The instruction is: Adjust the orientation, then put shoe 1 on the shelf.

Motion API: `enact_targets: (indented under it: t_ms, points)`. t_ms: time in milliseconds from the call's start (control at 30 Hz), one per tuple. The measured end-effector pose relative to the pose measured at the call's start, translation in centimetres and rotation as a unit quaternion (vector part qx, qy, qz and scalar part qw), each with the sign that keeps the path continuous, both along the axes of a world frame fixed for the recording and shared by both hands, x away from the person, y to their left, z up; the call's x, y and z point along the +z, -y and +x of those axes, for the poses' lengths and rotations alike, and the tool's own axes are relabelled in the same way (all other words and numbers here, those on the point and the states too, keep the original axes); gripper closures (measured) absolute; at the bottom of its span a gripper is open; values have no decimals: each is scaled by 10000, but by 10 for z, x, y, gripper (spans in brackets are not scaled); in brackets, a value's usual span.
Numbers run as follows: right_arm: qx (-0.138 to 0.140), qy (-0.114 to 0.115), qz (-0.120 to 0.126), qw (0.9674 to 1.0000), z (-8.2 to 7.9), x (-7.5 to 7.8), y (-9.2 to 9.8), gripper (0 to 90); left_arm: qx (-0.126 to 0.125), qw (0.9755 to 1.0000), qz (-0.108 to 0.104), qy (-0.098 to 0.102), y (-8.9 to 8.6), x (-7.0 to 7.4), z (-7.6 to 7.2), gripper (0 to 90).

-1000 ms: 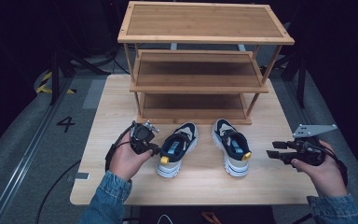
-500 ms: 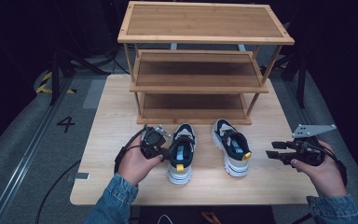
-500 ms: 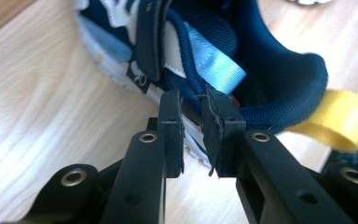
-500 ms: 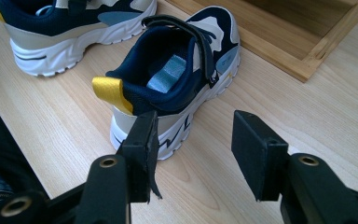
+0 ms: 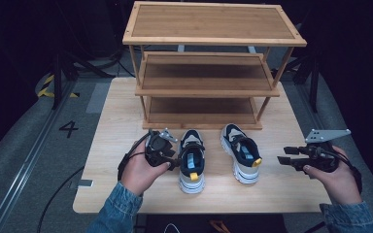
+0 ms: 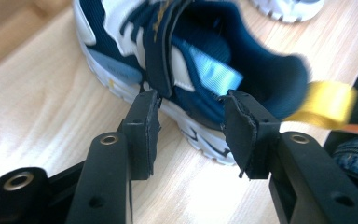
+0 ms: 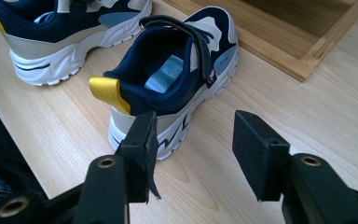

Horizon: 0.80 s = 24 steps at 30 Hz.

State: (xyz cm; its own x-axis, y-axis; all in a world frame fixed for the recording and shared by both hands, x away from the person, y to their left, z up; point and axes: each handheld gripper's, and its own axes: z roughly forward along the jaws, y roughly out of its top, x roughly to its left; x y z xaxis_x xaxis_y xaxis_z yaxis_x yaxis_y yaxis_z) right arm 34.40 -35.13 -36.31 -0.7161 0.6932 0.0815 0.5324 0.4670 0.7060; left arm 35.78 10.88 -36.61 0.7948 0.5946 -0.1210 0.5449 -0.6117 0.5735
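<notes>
Two navy, white and beige shoes with yellow heel tabs stand side by side on the wooden table (image 5: 116, 126), toes toward the rack. My left gripper (image 5: 175, 161) is beside the left shoe (image 5: 192, 160). Its jaws have just been opening. In the left gripper view the left gripper (image 6: 191, 133) is open, and the left shoe (image 6: 191, 60) lies just past the pads (image 6: 142, 126), untouched. My right gripper (image 5: 285, 159) hovers open to the right of the right shoe (image 5: 242, 154). Nothing is between the right gripper's (image 7: 193, 149) jaws, and the right shoe (image 7: 177, 70) lies ahead of them.
A three-tier wooden shoe rack (image 5: 209, 73) stands at the back of the table, its bottom shelf just behind the shoes' toes. Its base frame (image 7: 279, 37) lies near the right shoe. Dark floor with a painted number surrounds the table.
The left shoe has swung from a slant to straight, parallel with the right shoe. The left hand moved right with it, and its jaws have let go. The right hand kept still.
</notes>
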Motion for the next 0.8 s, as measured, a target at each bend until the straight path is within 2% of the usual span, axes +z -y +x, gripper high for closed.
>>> enact_targets:
  t_ms: [67, 167, 267, 367, 400, 633, 800]
  points:
    - [19, -10, 1, 10000, 0, -1, -1, 512, -90, 9999, -75, 112, 2, 9, -6, 532]
    - [41, 10, -16, 10000, 0, 0, -2, 511, -329, 9992, -187, 140, 12, 16, -16, 515]
    - [39, 10, -14, 10000, 0, 0, -3, 511, -534, 9984, -169, 80, 19, 16, -20, 508]
    - [37, 7, -11, 10000, 0, 1, -3, 511, -831, 9965, -99, -85, 29, 15, -27, 506]
    - [47, 29, -11, 10000, 0, 1, -3, 511, -893, 9959, -107, -79, 30, 13, -27, 504]
    - [109, 21, -30, 9999, 3, 0, -7, 510, -911, 9957, 84, -107, 35, 4, -26, 477]
    - [131, 24, -14, 9999, 4, 0, -9, 507, -1070, 9940, 200, -144, 48, -10, -20, 458]
